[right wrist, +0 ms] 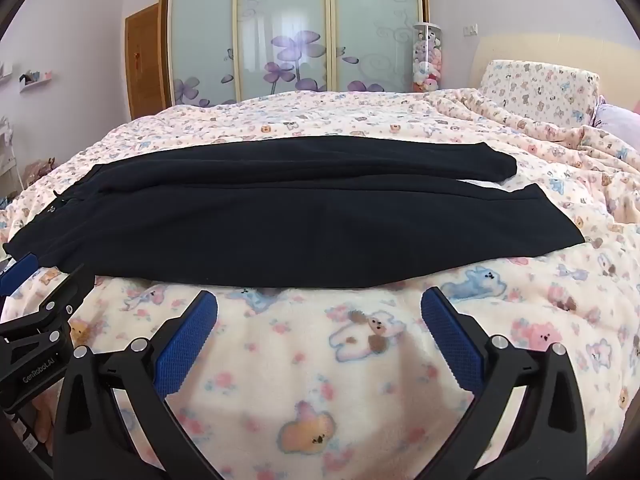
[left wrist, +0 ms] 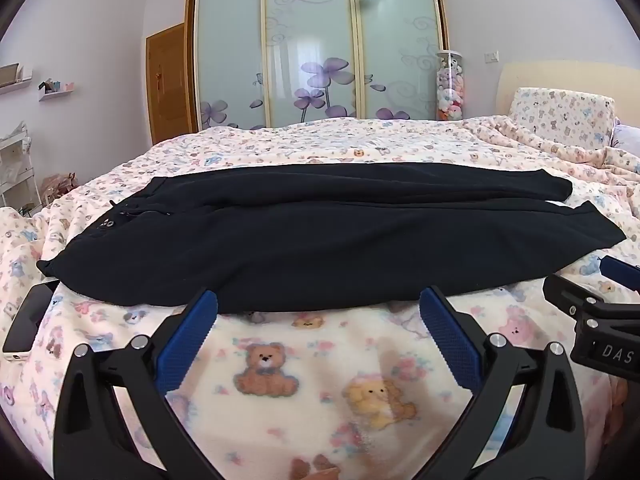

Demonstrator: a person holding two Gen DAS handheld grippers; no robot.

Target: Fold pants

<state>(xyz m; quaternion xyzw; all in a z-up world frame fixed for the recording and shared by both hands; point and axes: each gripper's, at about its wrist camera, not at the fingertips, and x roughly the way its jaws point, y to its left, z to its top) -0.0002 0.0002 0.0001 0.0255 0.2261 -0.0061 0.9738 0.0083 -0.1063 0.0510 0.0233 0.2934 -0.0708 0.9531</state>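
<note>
Dark navy pants (left wrist: 320, 240) lie flat across the bed, waistband to the left, leg ends to the right, the two legs side by side. They also show in the right wrist view (right wrist: 280, 216). My left gripper (left wrist: 318, 304) is open and empty, its blue pads just short of the pants' near edge. My right gripper (right wrist: 318, 304) is open and empty, a little before the near edge. The right gripper shows at the right edge of the left wrist view (left wrist: 600, 308); the left one shows at the left edge of the right wrist view (right wrist: 36, 304).
The bed has a pink teddy-bear blanket (left wrist: 320, 380). A phone (left wrist: 28, 320) lies left of the waistband. A pillow (left wrist: 560, 116) and rumpled blanket sit at the far right. A sliding-door wardrobe (left wrist: 312, 48) stands behind the bed.
</note>
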